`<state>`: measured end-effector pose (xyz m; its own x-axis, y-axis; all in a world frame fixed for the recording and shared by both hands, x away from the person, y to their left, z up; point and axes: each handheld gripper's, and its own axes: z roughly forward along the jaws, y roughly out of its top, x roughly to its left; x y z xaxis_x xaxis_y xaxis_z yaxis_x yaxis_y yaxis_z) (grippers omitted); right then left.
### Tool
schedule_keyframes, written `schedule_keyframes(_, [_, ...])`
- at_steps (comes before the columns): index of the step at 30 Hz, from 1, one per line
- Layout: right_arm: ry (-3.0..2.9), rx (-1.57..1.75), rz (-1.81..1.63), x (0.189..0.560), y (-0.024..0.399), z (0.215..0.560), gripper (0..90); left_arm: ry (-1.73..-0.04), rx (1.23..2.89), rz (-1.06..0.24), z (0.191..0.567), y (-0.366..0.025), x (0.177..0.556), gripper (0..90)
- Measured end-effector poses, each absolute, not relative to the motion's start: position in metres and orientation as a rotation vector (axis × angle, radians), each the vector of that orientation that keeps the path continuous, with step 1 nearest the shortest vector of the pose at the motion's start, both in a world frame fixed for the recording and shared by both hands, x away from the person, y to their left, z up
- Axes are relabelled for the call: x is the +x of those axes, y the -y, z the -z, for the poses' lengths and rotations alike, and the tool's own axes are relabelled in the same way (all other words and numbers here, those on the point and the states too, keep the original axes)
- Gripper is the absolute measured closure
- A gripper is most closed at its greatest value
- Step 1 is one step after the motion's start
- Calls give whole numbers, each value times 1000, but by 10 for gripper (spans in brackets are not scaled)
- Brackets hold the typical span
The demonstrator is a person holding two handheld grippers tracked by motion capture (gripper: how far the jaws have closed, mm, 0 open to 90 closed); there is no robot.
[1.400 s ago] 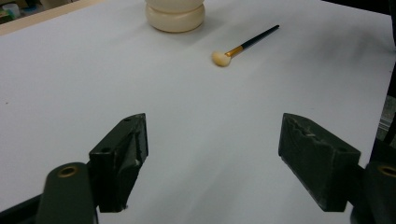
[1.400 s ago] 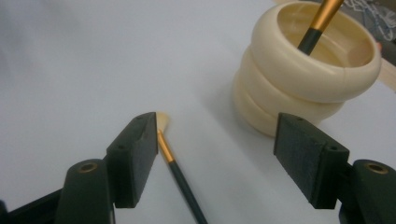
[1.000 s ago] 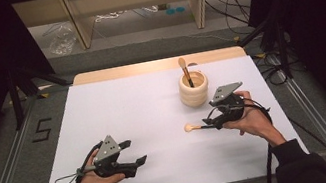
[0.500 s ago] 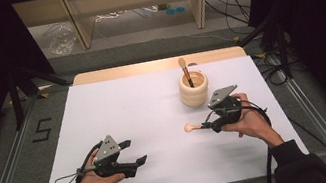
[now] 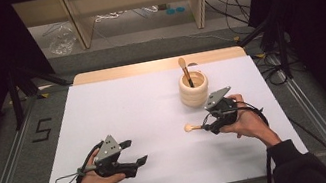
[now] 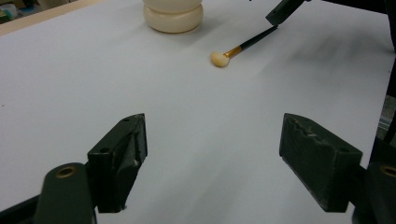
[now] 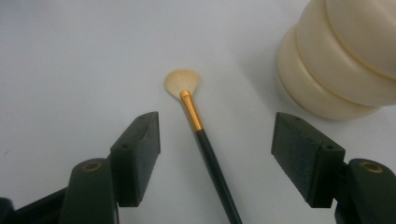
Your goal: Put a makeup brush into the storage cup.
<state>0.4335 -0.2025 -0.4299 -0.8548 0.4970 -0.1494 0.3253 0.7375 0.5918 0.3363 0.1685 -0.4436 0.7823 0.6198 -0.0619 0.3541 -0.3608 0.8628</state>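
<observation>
Two brushes: one slim make-up brush with black handle, gold ferrule and pale rounded bristle tip (image 7: 196,122) is seen lying flat on the white table sheet (image 5: 119,114); a second wooden-handled brush (image 5: 185,71) is seen standing upright in the cream ribbed round holder (image 5: 194,89).

Brush position: the lying brush is placed just in front of the holder, apart from it, bristle tip pointing away from the right gripper (image 5: 208,125).

Right gripper: the jaws have just been closing a little, yet a wide gap is kept; the black handle is straddled between them and no pad is pressed on it.

Left gripper (image 5: 135,162): jaws are spread wide, nothing is between them; it is held low over bare sheet, well apart from the brush.

Step in hand (judged): the lying brush is being approached for pick-up, probably for placing in the holder.

Handling (judged): light, thin and stiff along the handle; the lacquered handle is likely slippery and prone to roll; the bristles are soft and easily deformed.

Grip point (judged): the black handle behind the gold ferrule should be taken, pads square across it, bristles left untouched.

Risk (judged): the handle may pivot or slip out if pinched off-centre.
</observation>
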Motion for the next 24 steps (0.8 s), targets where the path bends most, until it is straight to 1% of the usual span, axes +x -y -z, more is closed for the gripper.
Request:
schedule_keyframes(2, [-2643,642,-797,435,202,431,337,-702,1993,-345,443,-170,337,235])
schedule_keyframes(13, [-2694,615,-745,444,198,439,389,-706,1996,-350,443,-169,337,234])
schedule_keyframes(17, [-2712,598,-732,446,198,441,424,-727,1988,-338,444,-168,335,234])
schedule_keyframes(21, [-2750,583,-711,448,197,442,490,-725,1985,-333,444,-169,336,234])
schedule_keyframes(24, [-2774,575,-679,448,196,444,512,-729,1985,-335,443,-168,335,234])
